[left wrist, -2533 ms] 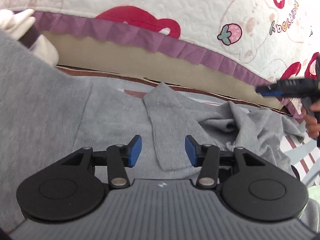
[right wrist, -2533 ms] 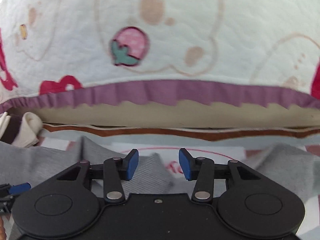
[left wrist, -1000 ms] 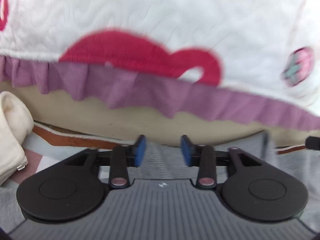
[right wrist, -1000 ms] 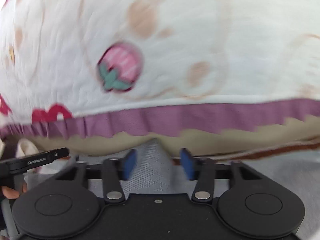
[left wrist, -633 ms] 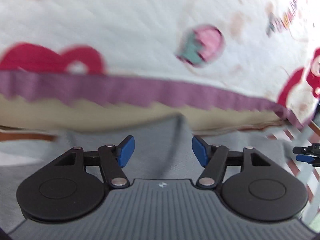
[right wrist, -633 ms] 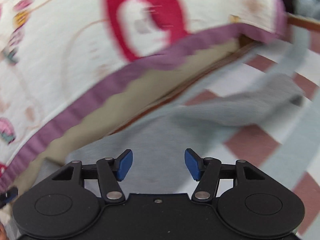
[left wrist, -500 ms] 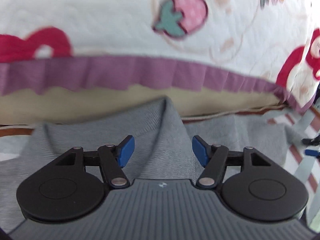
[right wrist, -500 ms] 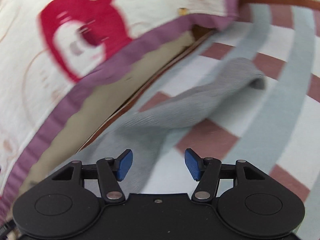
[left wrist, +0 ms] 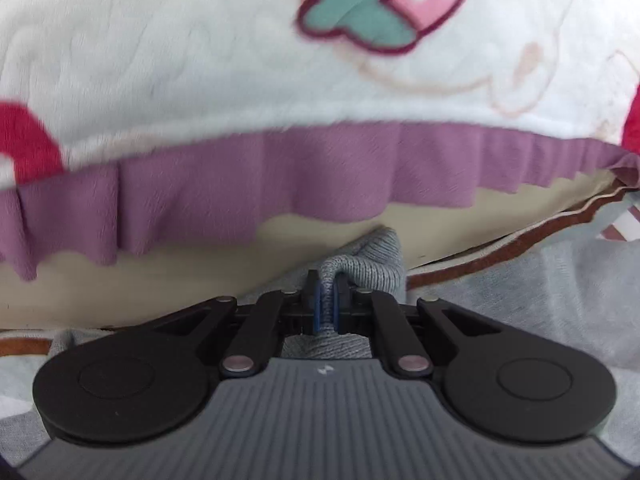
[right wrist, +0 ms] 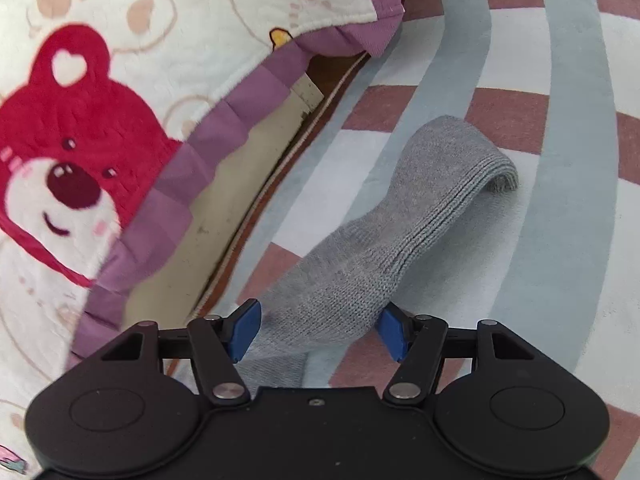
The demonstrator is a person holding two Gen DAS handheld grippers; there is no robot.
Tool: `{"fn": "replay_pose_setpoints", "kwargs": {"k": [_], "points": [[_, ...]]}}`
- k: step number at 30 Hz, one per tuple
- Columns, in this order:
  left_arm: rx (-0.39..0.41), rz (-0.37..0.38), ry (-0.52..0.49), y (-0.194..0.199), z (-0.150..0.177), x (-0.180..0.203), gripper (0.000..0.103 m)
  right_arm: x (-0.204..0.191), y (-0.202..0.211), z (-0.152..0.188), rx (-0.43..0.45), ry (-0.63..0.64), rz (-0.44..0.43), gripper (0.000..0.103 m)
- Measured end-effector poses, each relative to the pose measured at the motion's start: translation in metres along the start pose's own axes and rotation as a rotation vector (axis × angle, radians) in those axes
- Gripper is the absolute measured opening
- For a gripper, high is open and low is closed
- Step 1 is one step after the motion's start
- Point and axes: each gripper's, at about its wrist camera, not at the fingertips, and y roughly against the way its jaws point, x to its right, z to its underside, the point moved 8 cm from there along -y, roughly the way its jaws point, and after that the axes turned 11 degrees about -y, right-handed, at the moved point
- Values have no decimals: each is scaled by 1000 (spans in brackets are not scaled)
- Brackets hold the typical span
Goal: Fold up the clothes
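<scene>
The grey knit sweater (left wrist: 376, 264) lies on the floor against the foot of a bed. In the left wrist view a bunched ridge of its fabric stands up between the blue pads of my left gripper (left wrist: 327, 304). Its jaws are closing and the pads pinch that ridge. In the right wrist view one grey sleeve (right wrist: 420, 216) stretches away across the striped rug (right wrist: 560, 240), its cuff curled over at the far end. My right gripper (right wrist: 318, 334) straddles the near part of the sleeve. Its jaws are opening, with the sleeve lying between the pads and no pinch on it.
A white plush blanket (left wrist: 240, 60) with strawberries, red bears and a purple frill (right wrist: 192, 168) hangs over the bed's beige side (left wrist: 160, 272), close in front of both grippers. The rug has grey-blue, white and reddish bands.
My left jaws went from wide apart to pinched on a fold of grey knit, closer to the bed. The right gripper swung right to the sleeve on the rug.
</scene>
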Motion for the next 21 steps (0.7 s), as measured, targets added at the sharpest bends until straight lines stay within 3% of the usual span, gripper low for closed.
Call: {"fn": "replay_pose_setpoints", "kwargs": {"k": [3,6,8,9,11,14,16,17,18,20,21], "points": [[-6,28,10,7,12,10,12,10,-10,1,52,-8,66,76],[-3,48,16,22,17,16,24,7,-23,-4,127,101,161,71],[28,68,-28,33,13,23,21,-11,-33,0,84,343,261,19],[41,66,-66,40,11,27,10,-23,-35,1,74,476,294,18],[64,67,-105,52,8,35,9,-56,-13,-10,203,668,258,14],[92,135,-45,64,3,45,9,-93,35,-50,437,739,208,12],[101,155,-32,65,-1,56,9,-103,49,-65,521,812,207,12],[105,137,-42,67,0,64,9,-104,49,-69,528,857,228,14],[100,142,-51,68,2,77,9,-98,38,-67,478,900,285,15],[81,189,-58,68,8,107,11,-84,21,-64,390,970,391,26],[72,213,-56,68,11,119,13,-75,18,-63,387,954,416,29]]}}
